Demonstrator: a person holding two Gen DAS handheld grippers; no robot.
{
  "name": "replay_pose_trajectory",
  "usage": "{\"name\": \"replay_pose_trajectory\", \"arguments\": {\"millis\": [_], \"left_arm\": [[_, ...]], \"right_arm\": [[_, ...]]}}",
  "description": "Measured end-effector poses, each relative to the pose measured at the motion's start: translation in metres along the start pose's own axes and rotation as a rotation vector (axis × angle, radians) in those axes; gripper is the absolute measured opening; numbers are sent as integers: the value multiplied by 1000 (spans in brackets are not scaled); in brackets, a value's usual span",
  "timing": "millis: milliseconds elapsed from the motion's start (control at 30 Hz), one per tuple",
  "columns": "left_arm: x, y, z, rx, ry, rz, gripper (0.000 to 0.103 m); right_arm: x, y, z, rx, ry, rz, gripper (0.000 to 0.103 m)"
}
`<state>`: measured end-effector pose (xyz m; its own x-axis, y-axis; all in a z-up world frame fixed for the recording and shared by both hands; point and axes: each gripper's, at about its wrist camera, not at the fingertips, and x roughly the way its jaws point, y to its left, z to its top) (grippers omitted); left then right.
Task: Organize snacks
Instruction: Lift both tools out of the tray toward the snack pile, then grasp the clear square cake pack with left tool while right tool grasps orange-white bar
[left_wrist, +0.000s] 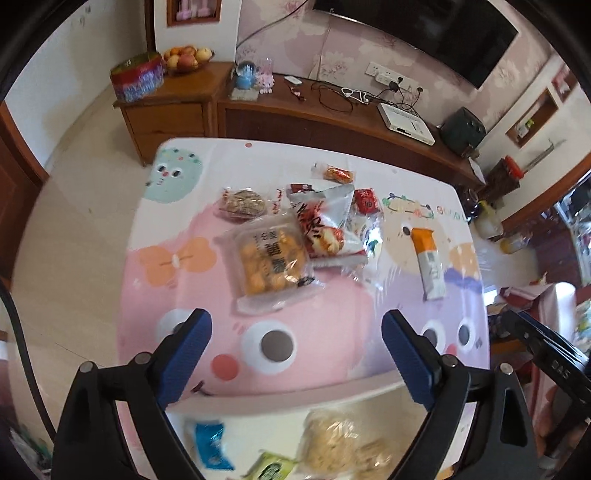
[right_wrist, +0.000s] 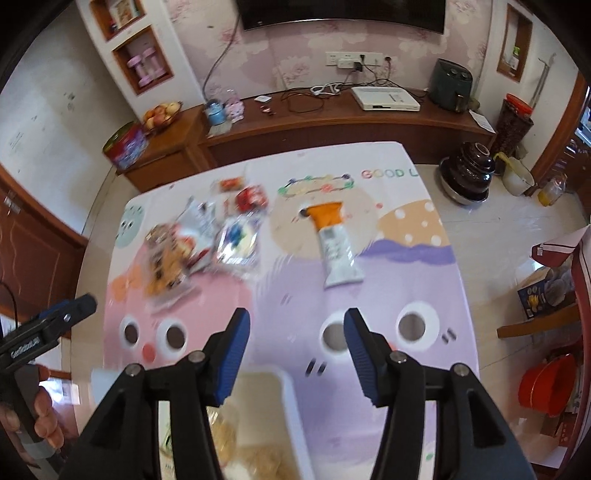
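Snacks lie on a table with a pastel cartoon cloth (left_wrist: 332, 332). A clear pack of orange puffs (left_wrist: 269, 258), a red-and-white bag (left_wrist: 325, 221), a round seed cake pack (left_wrist: 243, 205) and small red packs (left_wrist: 365, 201) form a heap. An orange-and-white bar (left_wrist: 430, 264) lies apart to the right; it also shows in the right wrist view (right_wrist: 334, 243). A white tray (right_wrist: 291, 406) at the near edge holds pale snack packs (left_wrist: 340, 443). My left gripper (left_wrist: 297, 328) is open and empty above the cloth. My right gripper (right_wrist: 295, 328) is open and empty above the tray.
A wooden TV cabinet (right_wrist: 332, 118) runs behind the table, with a fruit bowl (left_wrist: 186, 57), a tin (left_wrist: 137, 77), cables and a white box (left_wrist: 406, 118). A dark pot (right_wrist: 467, 171) and jars stand on the floor to the right. A red basin (right_wrist: 548, 384) is at the right.
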<state>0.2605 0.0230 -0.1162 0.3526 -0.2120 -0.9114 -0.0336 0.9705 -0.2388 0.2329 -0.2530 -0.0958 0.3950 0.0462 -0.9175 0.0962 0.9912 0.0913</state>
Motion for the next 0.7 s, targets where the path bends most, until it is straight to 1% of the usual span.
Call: {"name": "replay_pose_trajectory", "arguments": {"millis": [67, 167, 233, 333, 467, 567, 700], "left_arm": [[17, -3, 9, 4, 26, -18, 94], [45, -8, 19, 29, 76, -23, 96], [64, -12, 23, 42, 106, -10, 97], [93, -16, 28, 65, 143, 30, 102], [127, -15, 34, 63, 192, 84, 102], [144, -8, 38, 47, 212, 128, 102], [162, -2, 41, 31, 239, 175, 102]], "right_arm": [[14, -7, 14, -7, -2, -20, 54], [36, -15, 30, -2, 15, -40, 54], [56, -22, 41, 4, 33, -33, 54], [85, -28, 53, -2, 64, -26, 54], [123, -32, 64, -14, 102, -36, 54], [140, -34, 67, -8, 121, -21, 54], [160, -37, 68, -20, 141, -32, 54]]}}
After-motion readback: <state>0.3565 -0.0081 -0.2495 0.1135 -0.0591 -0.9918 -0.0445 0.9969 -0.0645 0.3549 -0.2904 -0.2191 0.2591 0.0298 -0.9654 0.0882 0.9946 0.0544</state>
